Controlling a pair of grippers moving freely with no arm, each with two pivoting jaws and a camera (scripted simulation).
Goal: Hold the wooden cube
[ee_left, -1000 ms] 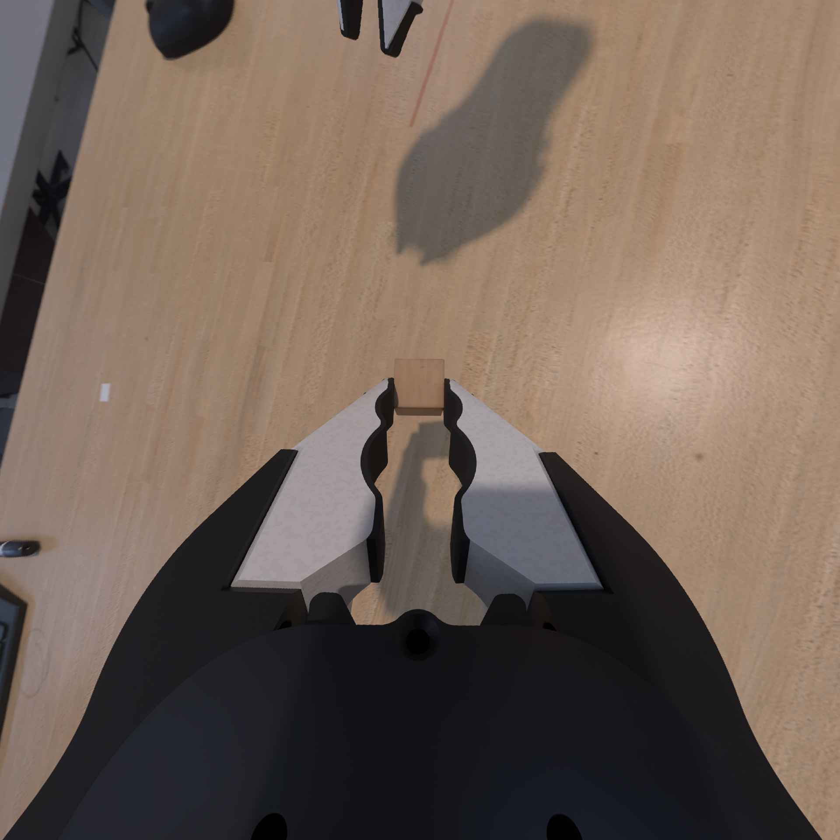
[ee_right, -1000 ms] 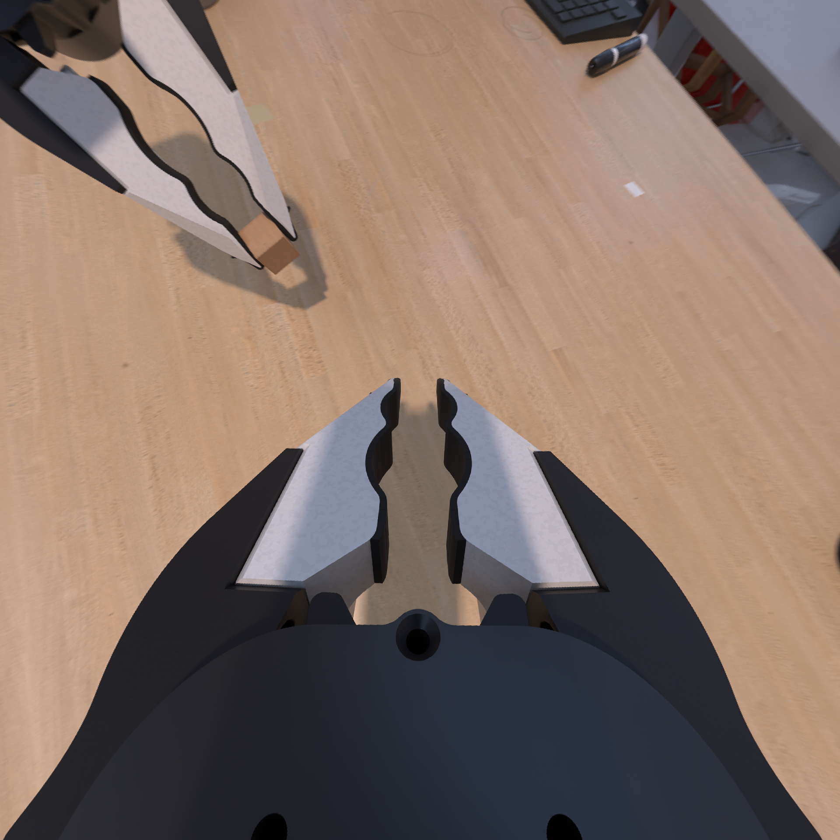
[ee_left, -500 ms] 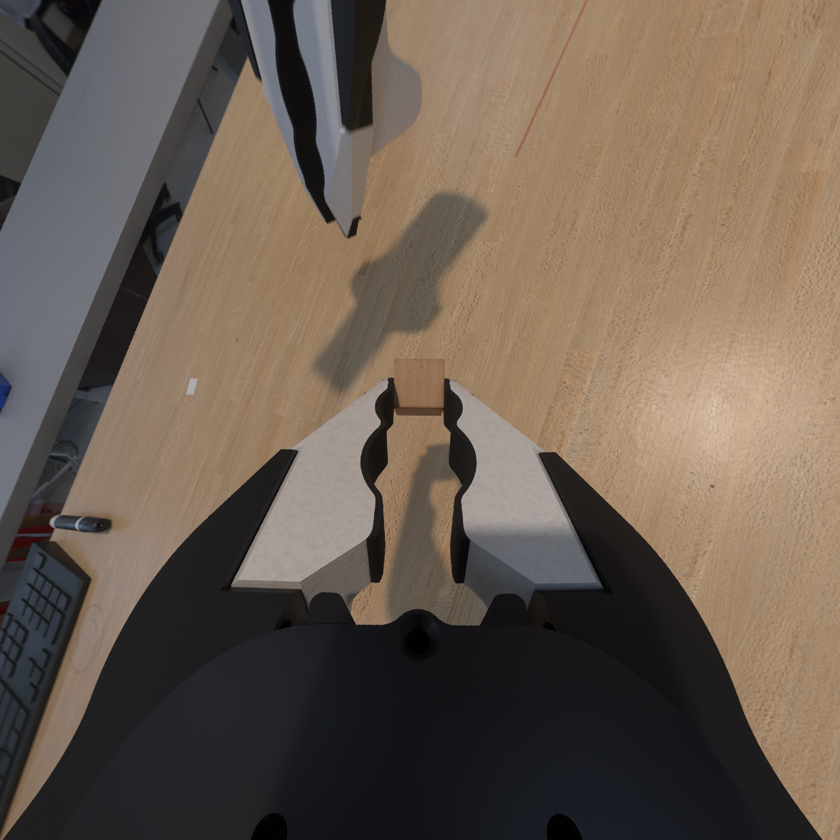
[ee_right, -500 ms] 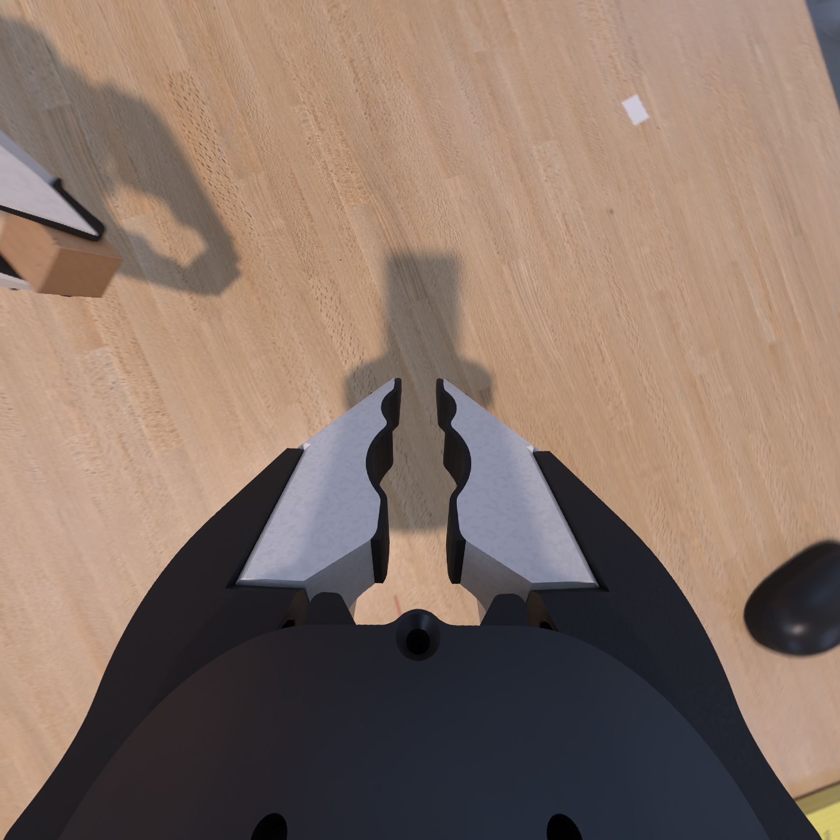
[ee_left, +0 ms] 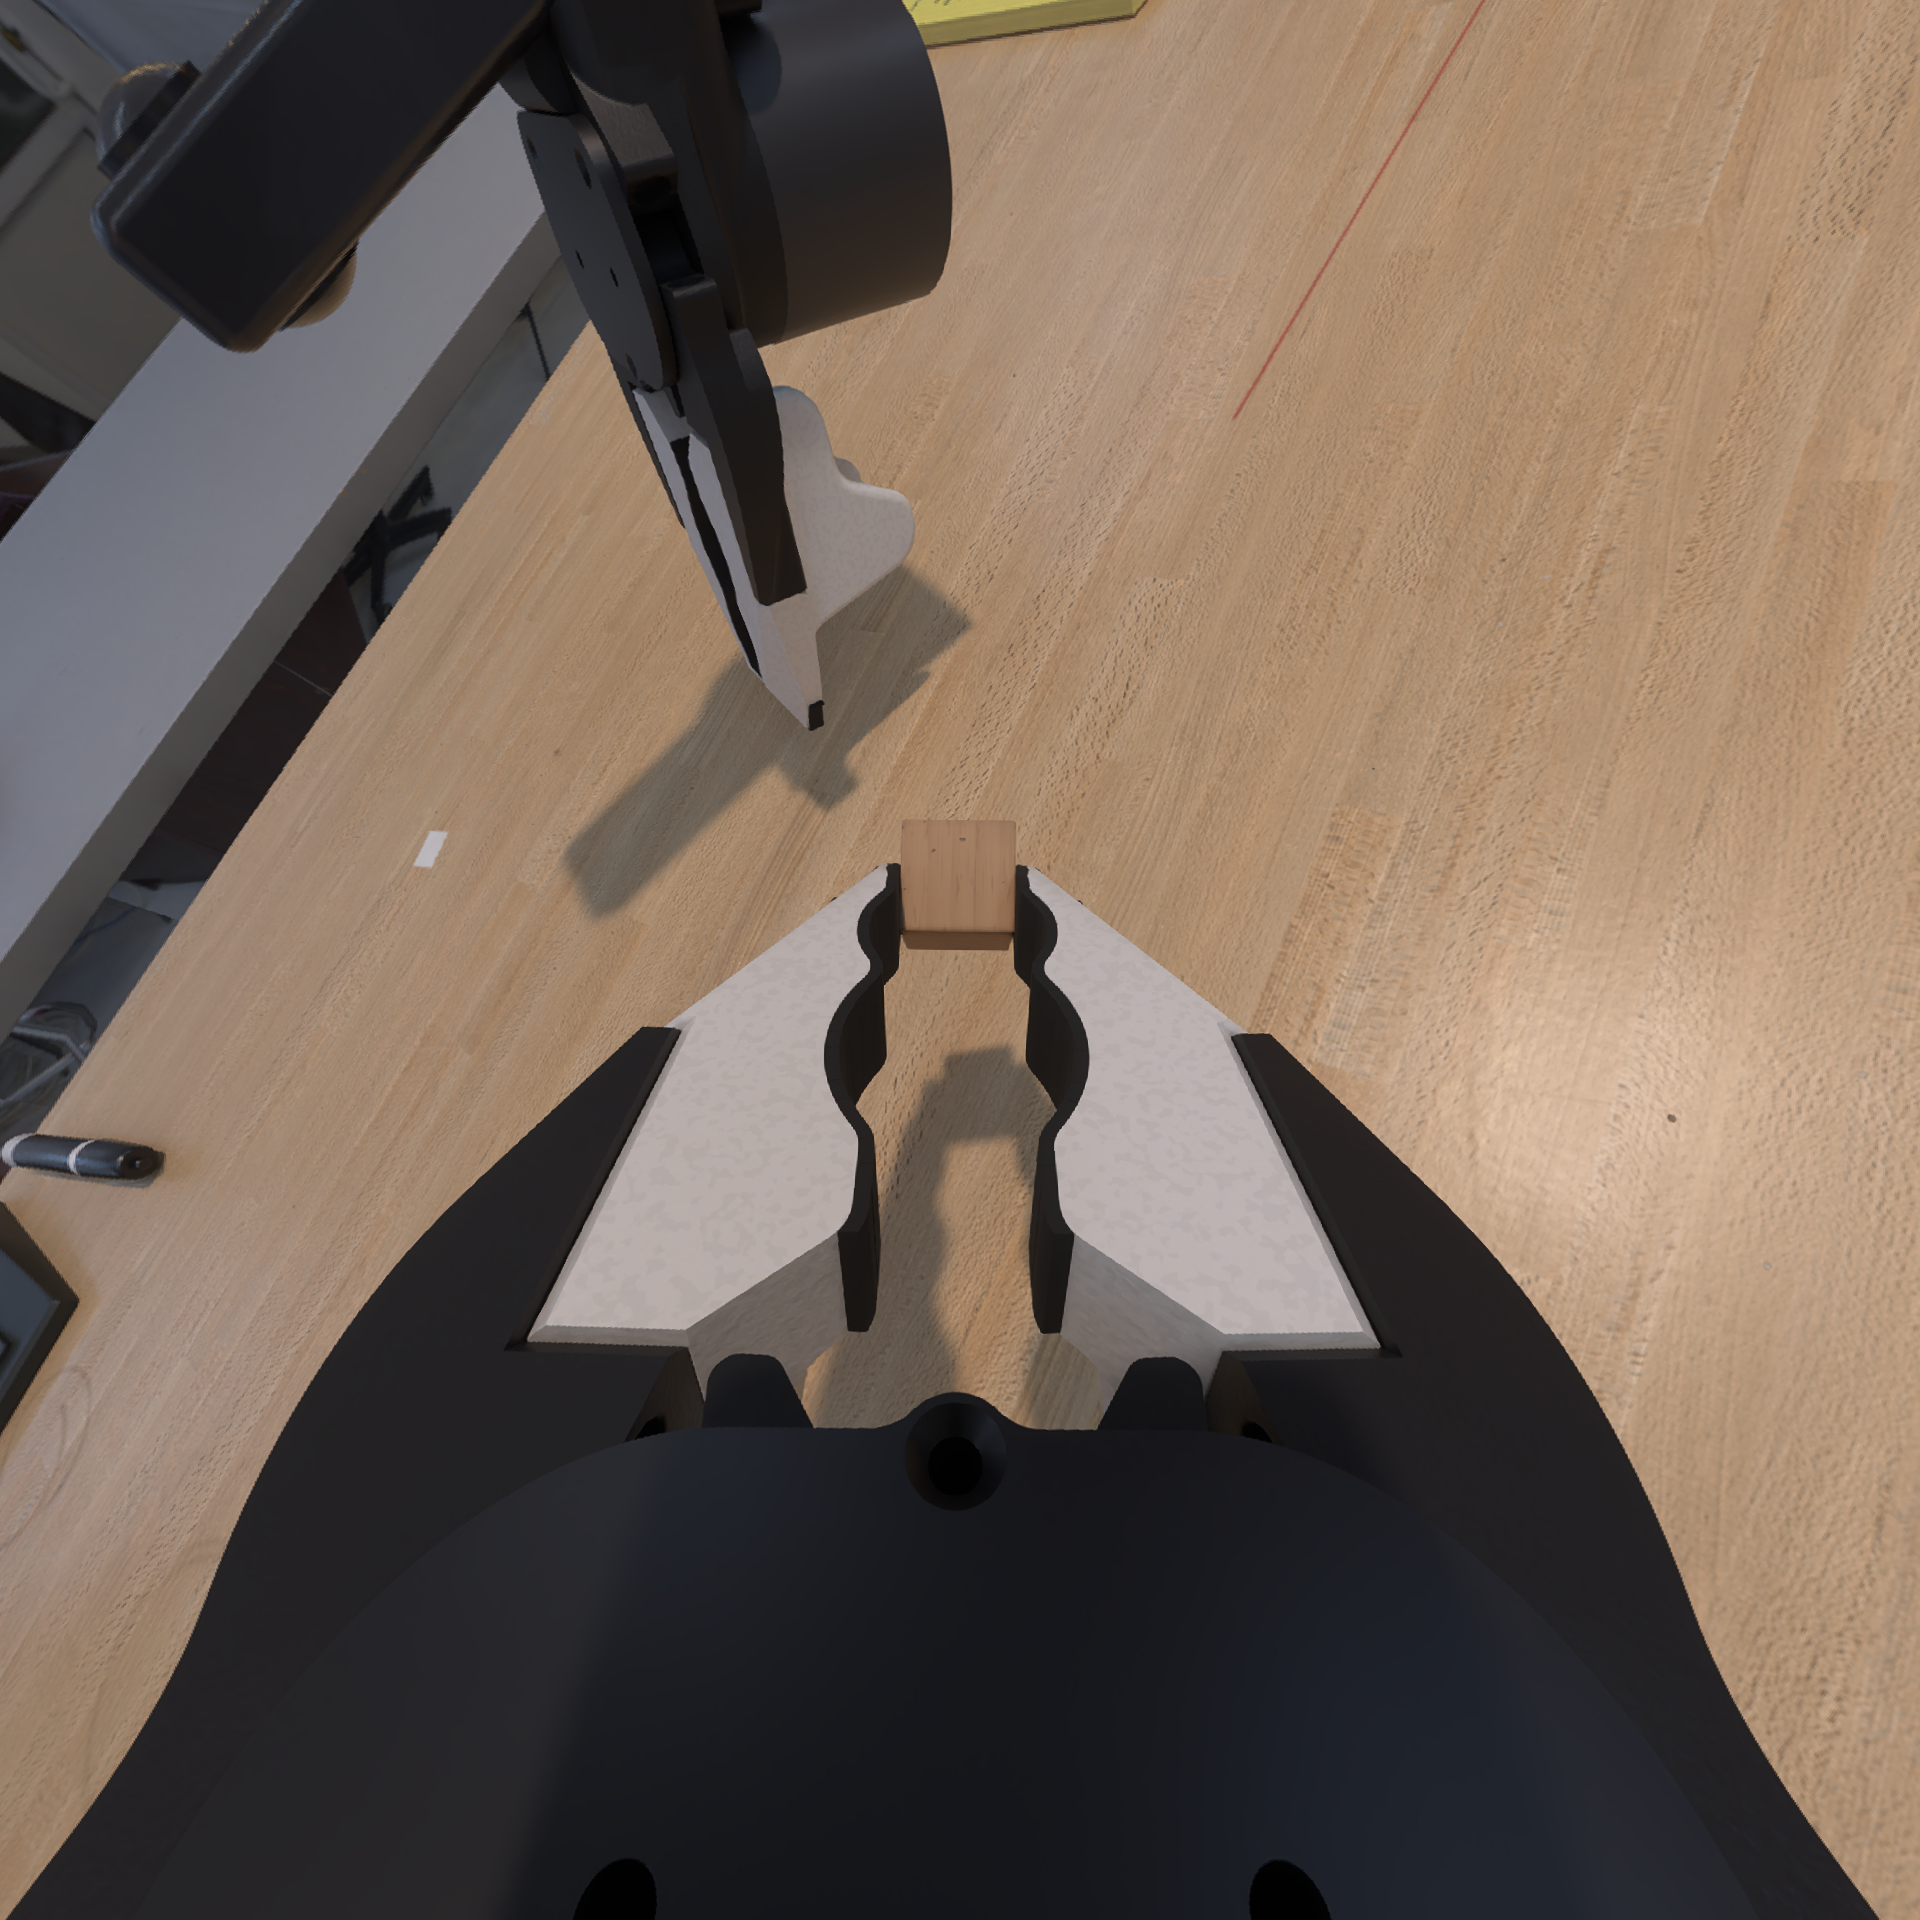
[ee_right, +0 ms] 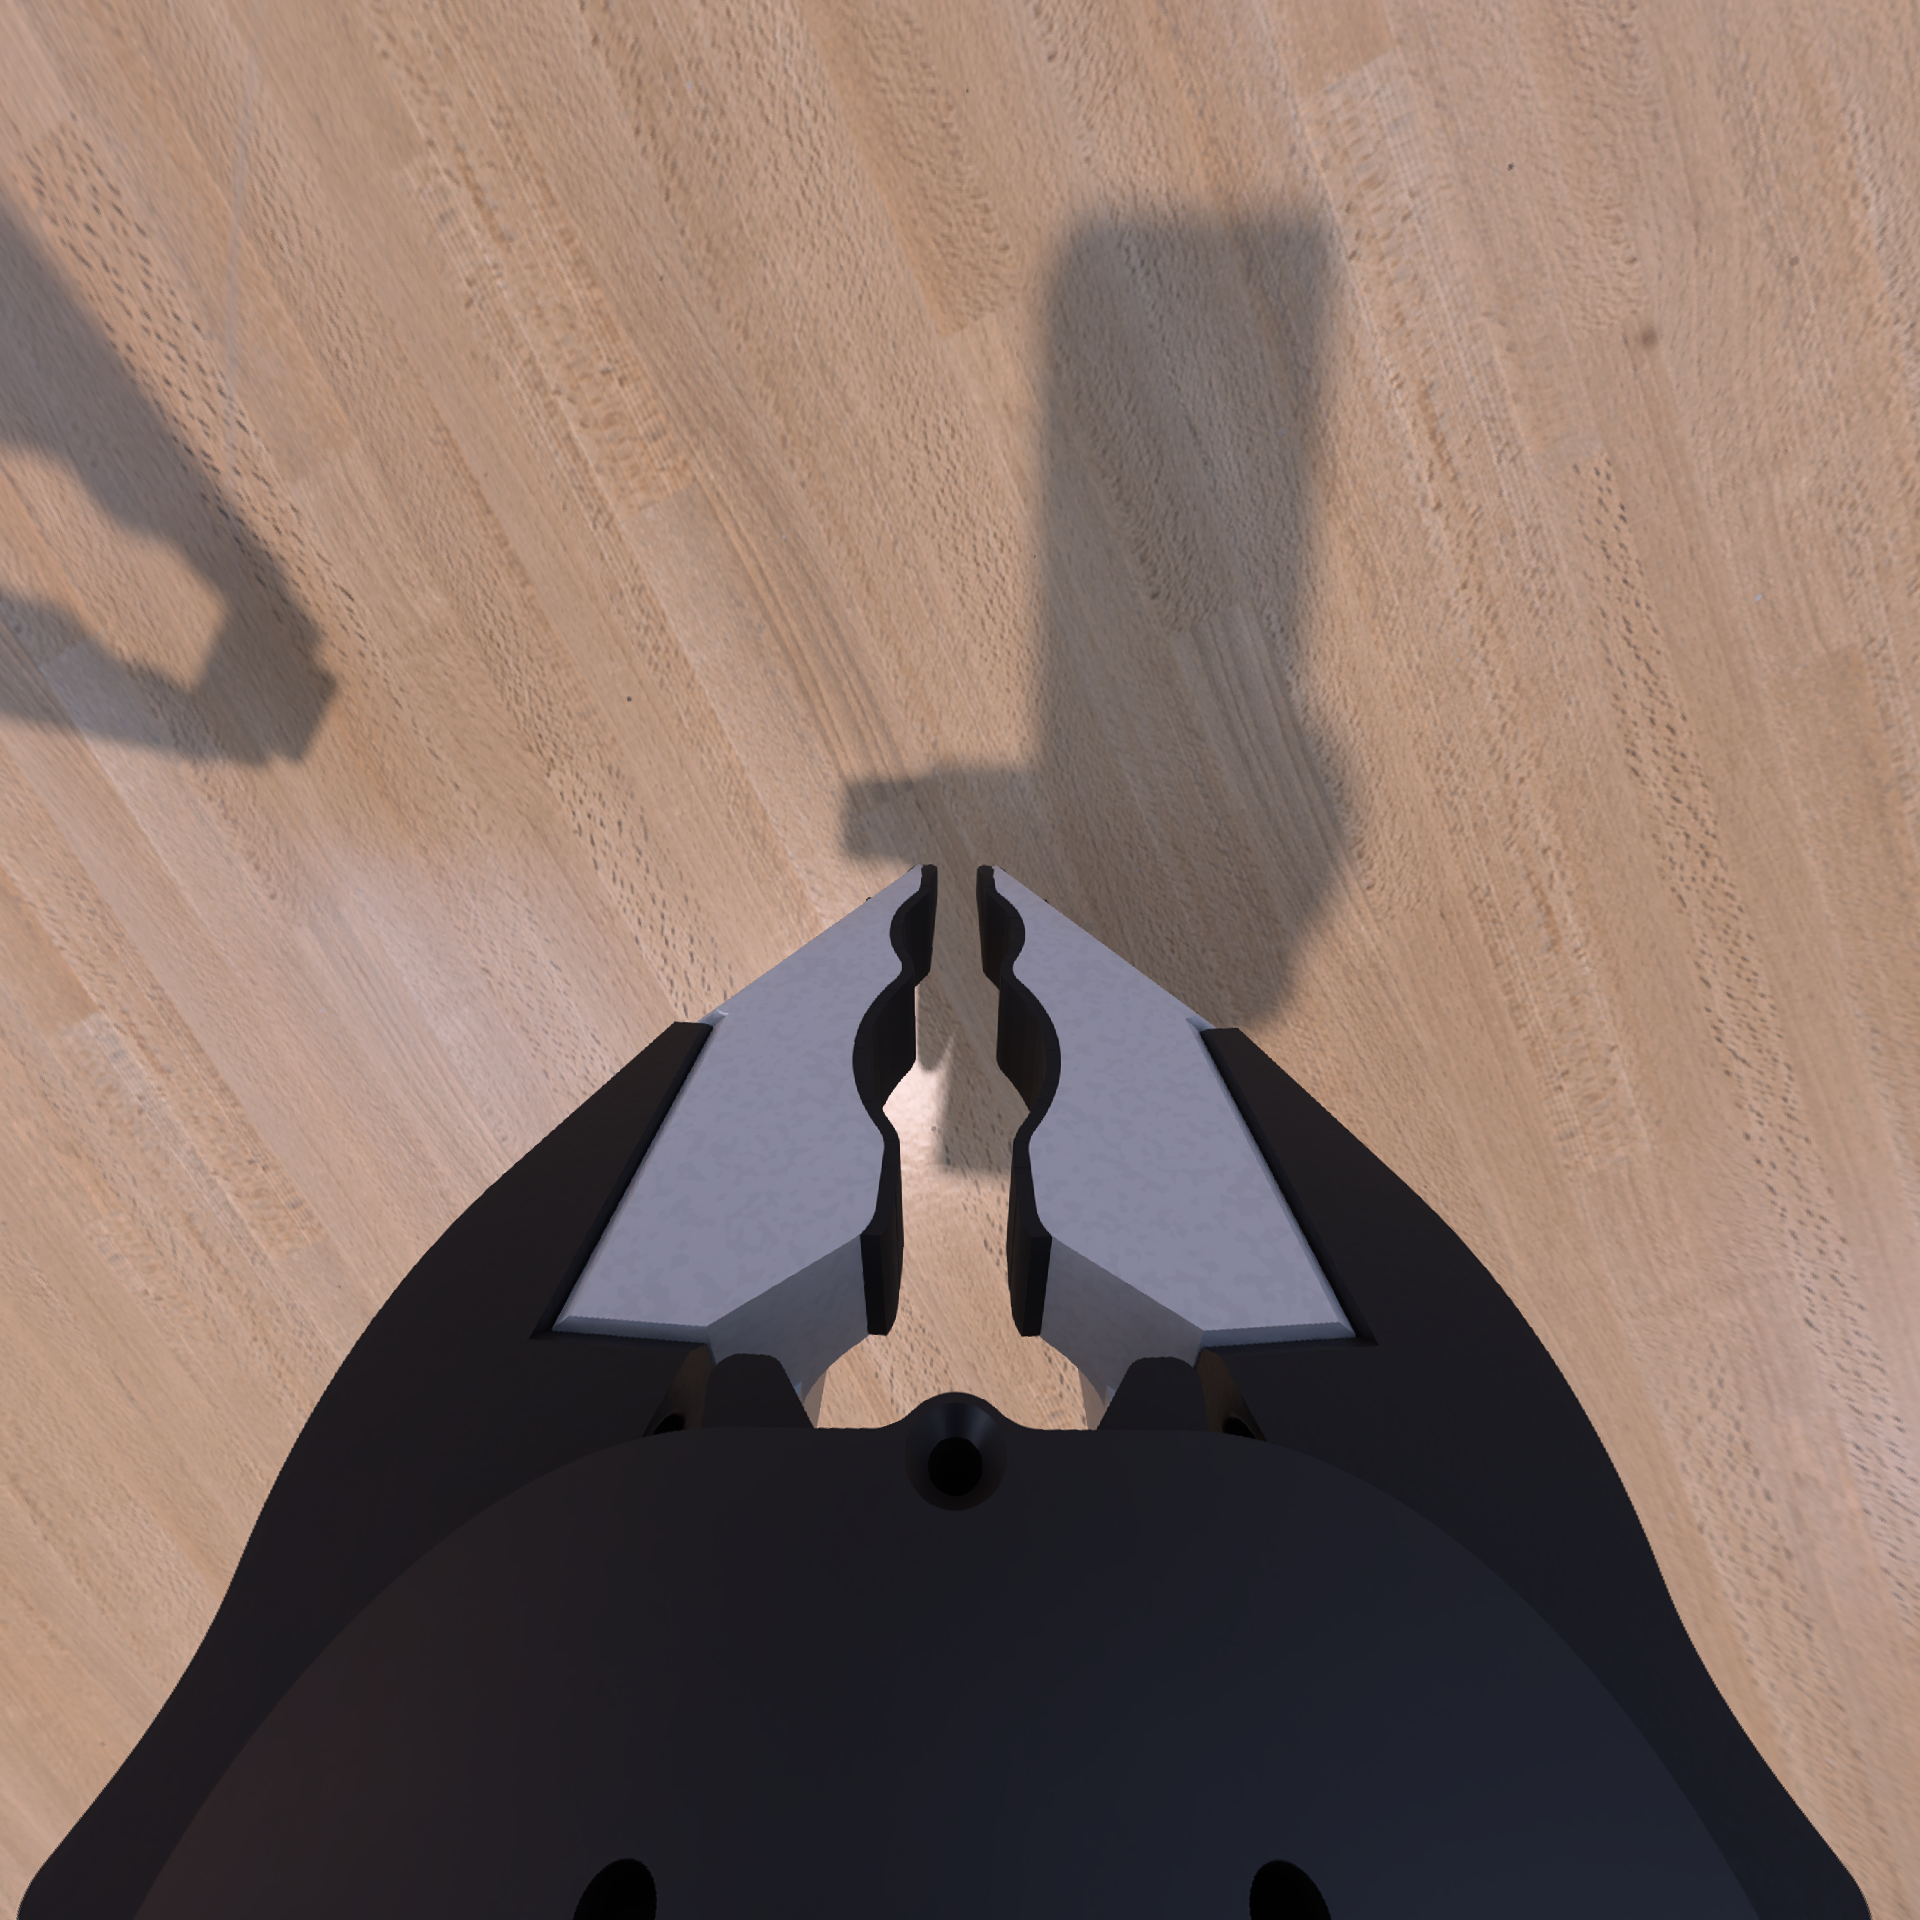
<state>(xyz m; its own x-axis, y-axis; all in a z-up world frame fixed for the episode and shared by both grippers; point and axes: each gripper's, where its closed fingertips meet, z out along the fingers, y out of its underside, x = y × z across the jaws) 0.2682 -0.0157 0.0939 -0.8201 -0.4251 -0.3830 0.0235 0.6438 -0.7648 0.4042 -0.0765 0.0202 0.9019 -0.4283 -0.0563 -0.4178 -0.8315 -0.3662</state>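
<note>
The wooden cube (ee_left: 957, 881) is small and light brown. It is clamped between the tips of my left gripper (ee_left: 957, 896), which is shut on it and holds it above the wooden table (ee_left: 1455, 935). My right gripper (ee_right: 956, 878) points down at the table (ee_right: 520, 520) with only a thin slit between its fingertips and nothing in it. It also shows in the left wrist view (ee_left: 795, 675), above and to the left of the cube and apart from it. The cube is not in the right wrist view.
The table's left edge runs diagonally (ee_left: 312, 665) beside a grey ledge (ee_left: 156, 540). A black marker (ee_left: 78, 1155) and a keyboard corner (ee_left: 21, 1320) lie at the left. A small white tag (ee_left: 429, 848), a thin red line (ee_left: 1351, 208) and a yellow item (ee_left: 1018, 16) are on the table.
My right gripper has come closer to the cube, tipped down toward the table, and its fingers have narrowed. My left gripper has kept hold of the cube throughout.
</note>
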